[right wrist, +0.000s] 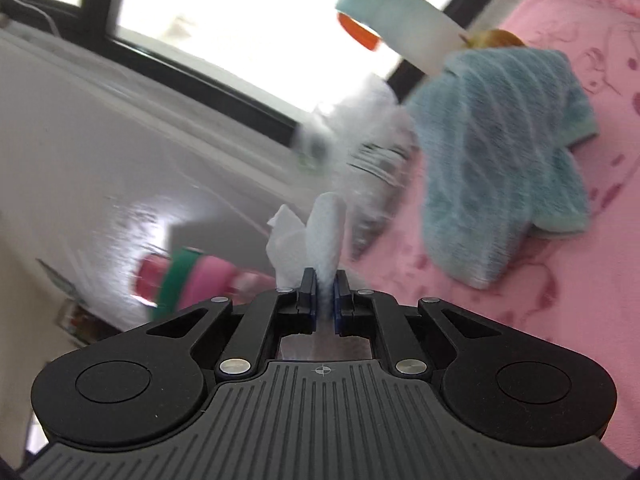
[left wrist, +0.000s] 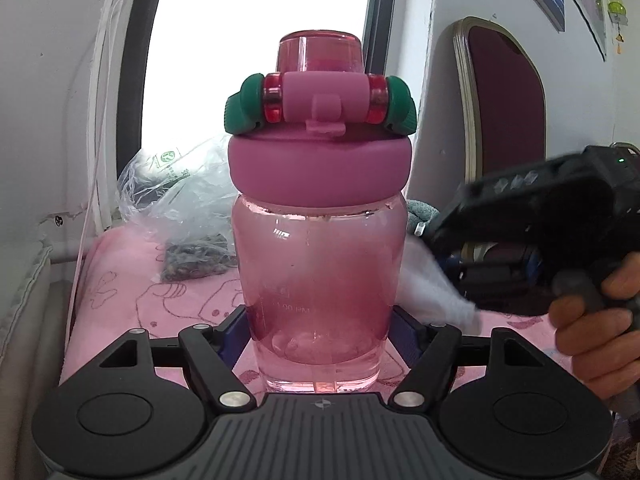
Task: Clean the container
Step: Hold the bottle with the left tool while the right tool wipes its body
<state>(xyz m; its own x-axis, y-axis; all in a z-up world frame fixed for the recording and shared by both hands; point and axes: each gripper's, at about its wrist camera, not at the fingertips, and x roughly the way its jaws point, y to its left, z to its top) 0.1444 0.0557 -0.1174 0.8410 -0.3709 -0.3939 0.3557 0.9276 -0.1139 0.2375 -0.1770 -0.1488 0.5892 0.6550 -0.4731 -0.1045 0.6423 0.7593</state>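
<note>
While your left gripper (left wrist: 320,334) clamped the pink bottle (left wrist: 320,248) low on its clear body, the bottle stood upright on the pink cloth (left wrist: 120,292) that covered the table. Its two fingers pressed in from either side near the base, closed against the plastic. The bottle wore a thick pink lid (left wrist: 320,172) with green knobs at both ends of the hinge and a clear pink cap on top.

Your right gripper (right wrist: 325,294) had its fingers pinched together on a wad of white tissue (right wrist: 320,236), which stuck out forward past the tips. In the left wrist view that tissue lay against the bottle's right side, just below the middle, with your hand (left wrist: 596,320) wrapped around the handle behind it.

A crumpled clear plastic bag (left wrist: 176,200) sat behind the bottle by the window. A blue towel (right wrist: 500,152) lay folded on the cloth, well apart from the tissue, though the right wrist view was blurred.
</note>
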